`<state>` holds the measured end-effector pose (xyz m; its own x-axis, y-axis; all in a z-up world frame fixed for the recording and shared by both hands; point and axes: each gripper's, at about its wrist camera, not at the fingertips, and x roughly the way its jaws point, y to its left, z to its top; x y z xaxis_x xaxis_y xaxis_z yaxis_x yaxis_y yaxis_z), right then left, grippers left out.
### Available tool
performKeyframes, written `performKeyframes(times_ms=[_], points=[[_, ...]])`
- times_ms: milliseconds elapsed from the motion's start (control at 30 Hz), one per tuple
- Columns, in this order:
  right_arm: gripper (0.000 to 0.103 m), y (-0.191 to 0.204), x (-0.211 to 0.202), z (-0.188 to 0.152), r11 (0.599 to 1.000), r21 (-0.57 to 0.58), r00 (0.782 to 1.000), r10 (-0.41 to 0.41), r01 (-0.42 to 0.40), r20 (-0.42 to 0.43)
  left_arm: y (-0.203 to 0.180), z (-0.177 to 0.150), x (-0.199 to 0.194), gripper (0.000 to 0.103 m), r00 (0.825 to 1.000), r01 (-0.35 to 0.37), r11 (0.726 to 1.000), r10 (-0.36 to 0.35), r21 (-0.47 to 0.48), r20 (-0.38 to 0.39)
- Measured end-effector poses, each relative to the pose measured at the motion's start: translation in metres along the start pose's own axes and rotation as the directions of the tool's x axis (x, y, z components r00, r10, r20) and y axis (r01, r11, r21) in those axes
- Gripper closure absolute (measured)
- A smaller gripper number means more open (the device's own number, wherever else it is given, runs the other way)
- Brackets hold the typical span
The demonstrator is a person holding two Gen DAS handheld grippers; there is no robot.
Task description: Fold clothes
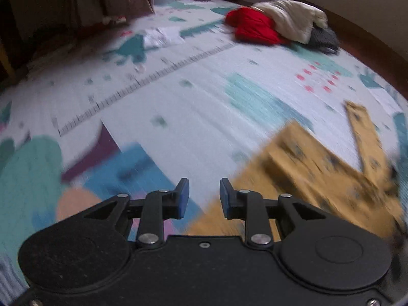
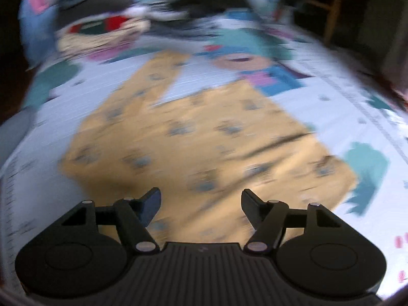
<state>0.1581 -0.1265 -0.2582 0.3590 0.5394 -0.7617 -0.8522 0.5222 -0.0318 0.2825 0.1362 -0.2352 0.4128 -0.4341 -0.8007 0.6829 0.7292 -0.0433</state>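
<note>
A yellow patterned garment [image 2: 204, 137] lies spread flat on a printed play mat [image 2: 331, 107], one sleeve reaching toward the far left. My right gripper [image 2: 201, 201] hangs over the garment's near edge, open, with nothing between its fingers. In the left wrist view the same yellow garment [image 1: 318, 168] lies to the right, a sleeve sticking up from it. My left gripper [image 1: 204, 191] stands open by a narrow gap above the mat [image 1: 178, 97], just left of the garment's edge, and holds nothing. Both views are blurred.
A heap of clothes, red [image 1: 252, 26], cream [image 1: 293, 17] and dark grey [image 1: 322, 38], lies at the mat's far right. A white folded cloth [image 1: 163, 37] lies farther left. A basket of clothes [image 2: 99, 35] stands at the far left in the right wrist view. A wooden chair leg [image 2: 331, 23] stands at the right.
</note>
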Motion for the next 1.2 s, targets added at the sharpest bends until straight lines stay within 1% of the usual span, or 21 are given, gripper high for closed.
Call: performKeyframes(times_ms=[67, 100, 167, 233, 300, 400, 467, 567, 633, 667, 700, 733, 767, 867, 933, 1000, 1067, 1100, 1133, 1167, 1200], points=[[0.034, -0.023, 0.009, 0.003, 0.996, 0.082, 0.999, -0.035, 0.036, -0.014, -0.022, -0.023, 0.006, 0.079, 0.999, 0.035, 0.999, -0.033, 0.035, -0.04], [0.034, -0.036, 0.015, 0.001, 0.99, 0.132, 0.998, -0.047, 0.052, -0.037, -0.033, -0.035, 0.012, 0.079, 0.997, 0.028, 0.998, -0.023, 0.065, -0.079], [0.035, -0.057, 0.024, -0.009, 0.975, 0.211, 0.995, -0.057, 0.074, -0.086, -0.042, -0.059, 0.022, 0.079, 0.988, -0.047, 0.994, 0.062, 0.104, -0.141], [0.036, -0.068, 0.025, -0.022, 0.967, 0.237, 0.992, -0.065, 0.089, -0.108, -0.031, -0.072, 0.015, 0.079, 0.989, -0.062, 0.998, 0.062, 0.006, -0.133], [0.036, -0.068, 0.024, -0.027, 0.966, 0.236, 0.99, -0.078, 0.105, -0.12, -0.033, -0.073, 0.01, 0.079, 0.985, -0.105, 0.994, 0.11, 0.044, -0.135], [0.038, -0.066, 0.025, -0.029, 0.968, 0.218, 0.989, -0.103, 0.125, -0.109, -0.037, -0.066, 0.005, 0.079, 0.987, -0.145, 0.988, 0.149, 0.061, -0.066], [0.042, -0.062, 0.032, -0.018, 0.979, 0.156, 0.989, -0.121, 0.133, -0.081, -0.044, -0.057, 0.007, 0.079, 0.992, -0.126, 0.99, 0.127, 0.061, -0.018], [0.042, -0.063, 0.053, 0.002, 0.983, 0.09, 0.986, -0.154, 0.159, -0.063, -0.058, -0.043, 0.023, 0.079, 0.994, -0.109, 0.986, 0.106, 0.128, 0.03], [0.04, -0.077, 0.067, 0.011, 0.981, 0.11, 0.986, -0.151, 0.158, -0.075, -0.048, -0.044, 0.041, 0.078, 0.991, -0.124, 0.986, 0.128, 0.115, -0.027], [0.03, -0.092, 0.072, 0.01, 0.977, 0.165, 0.989, -0.12, 0.134, -0.09, -0.036, -0.046, 0.044, 0.065, 0.99, -0.125, 0.99, 0.129, 0.072, -0.053], [0.031, -0.108, 0.07, 0.007, 0.966, 0.239, 0.992, -0.082, 0.103, -0.095, -0.023, -0.047, 0.042, 0.054, 0.991, -0.122, 0.992, 0.123, 0.01, -0.053], [0.046, -0.119, 0.066, 0.005, 0.957, 0.266, 0.991, -0.087, 0.111, -0.1, -0.011, -0.046, 0.04, 0.055, 0.988, -0.142, 0.989, 0.138, -0.048, -0.071], [0.047, -0.125, 0.061, 0.002, 0.951, 0.28, 0.989, -0.105, 0.131, -0.107, -0.003, -0.046, 0.037, 0.059, 0.983, -0.167, 0.983, 0.16, -0.078, -0.087], [0.047, -0.135, 0.051, -0.005, 0.929, 0.338, 0.987, -0.126, 0.153, -0.102, 0.001, -0.049, 0.027, 0.066, 0.976, -0.21, 0.976, 0.206, -0.062, -0.067], [0.047, -0.131, 0.05, 0.001, 0.933, 0.328, 0.989, -0.134, 0.145, -0.055, -0.002, -0.042, 0.022, 0.066, 0.981, -0.193, 0.977, 0.193, -0.096, -0.006], [0.047, -0.125, 0.058, 0.012, 0.948, 0.286, 0.99, -0.134, 0.143, -0.05, -0.013, -0.036, 0.028, 0.066, 0.987, -0.156, 0.985, 0.158, -0.067, 0.015], [0.048, -0.126, 0.071, 0.016, 0.954, 0.26, 0.988, -0.125, 0.145, -0.094, -0.022, -0.037, 0.041, 0.064, 0.988, -0.152, 0.988, 0.152, 0.005, -0.021], [0.047, -0.132, 0.073, 0.012, 0.952, 0.264, 0.986, -0.127, 0.152, -0.109, -0.021, -0.042, 0.047, 0.054, 0.986, -0.163, 0.987, 0.163, 0.01, -0.031], [0.047, -0.138, 0.071, 0.009, 0.948, 0.281, 0.987, -0.127, 0.15, -0.099, -0.012, -0.046, 0.048, 0.051, 0.988, -0.151, 0.987, 0.15, -0.046, -0.03], [0.047, -0.142, 0.068, 0.006, 0.941, 0.3, 0.986, -0.136, 0.159, -0.098, -0.003, -0.047, 0.046, 0.054, 0.99, -0.139, 0.986, 0.136, -0.097, -0.037], [0.049, -0.146, 0.065, 0.003, 0.931, 0.32, 0.983, -0.151, 0.177, -0.103, -0.002, -0.046, 0.041, 0.062, 0.987, -0.154, 0.984, 0.151, -0.089, -0.047]])
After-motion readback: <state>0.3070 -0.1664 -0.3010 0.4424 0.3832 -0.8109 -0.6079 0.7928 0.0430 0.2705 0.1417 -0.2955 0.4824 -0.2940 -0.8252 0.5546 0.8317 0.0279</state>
